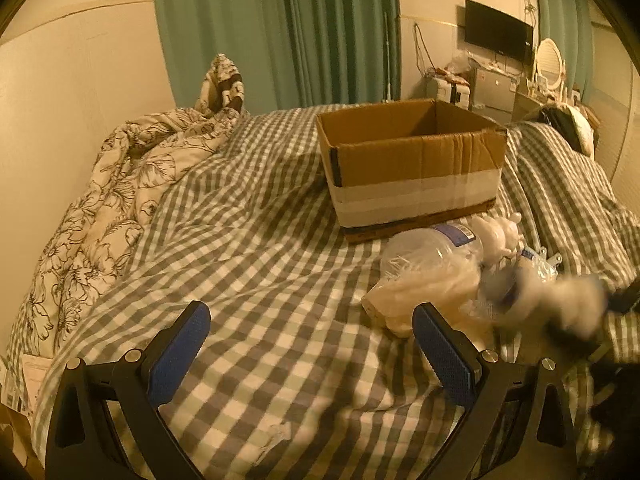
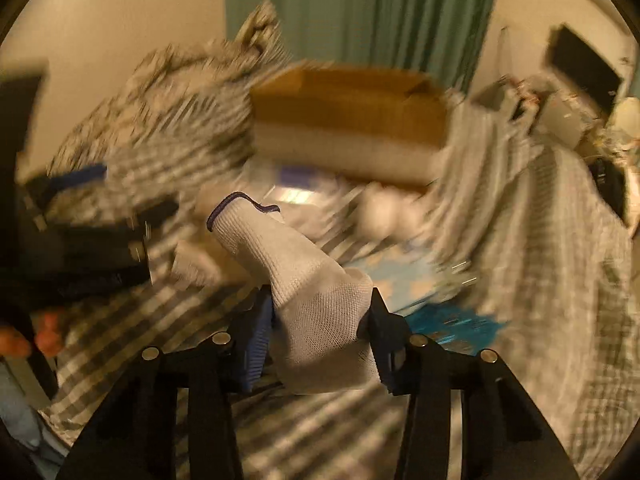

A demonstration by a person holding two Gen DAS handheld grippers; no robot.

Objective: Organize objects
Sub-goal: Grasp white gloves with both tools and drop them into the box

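Two hand-held grippers in play over a bed (image 1: 256, 280) with a grey-and-white checked cover.

Nearest, in the right wrist view: right hand-held gripper (image 2: 320, 344) pinching a white knit glove (image 2: 320, 300), blue pads pressed into its lower part, cuff with a dark edge pointing up and to the left, above the bedcover. Everything behind heavily smeared by motion blur. Same glove seen from the left wrist view only as a pale blur at the right edge.

Left hand-held gripper (image 1: 312, 340) spread wide, blue-padded fingers (image 1: 180, 352) well apart, nothing between them, above bare checked cover.

Just past its right finger, a small heap on the bed: crumpled beige plastic bag (image 1: 416, 300), clear plastic bottle (image 1: 432, 248) with a blue label lying on its side, white figurine-like toy (image 1: 500, 236) touching the bottle. Exact shape of the toy hard to tell.

Directly behind the heap, open cardboard box (image 1: 412, 164), upright, flaps folded down, broad pale band around its lower half, inside mostly hidden from this angle.

To the left, bunched floral duvet (image 1: 120, 200) against the wall.

Farthest back: green curtains (image 1: 280, 32), wall-mounted black screen (image 1: 498, 34), cluttered dresser with an oval mirror (image 1: 548, 60).
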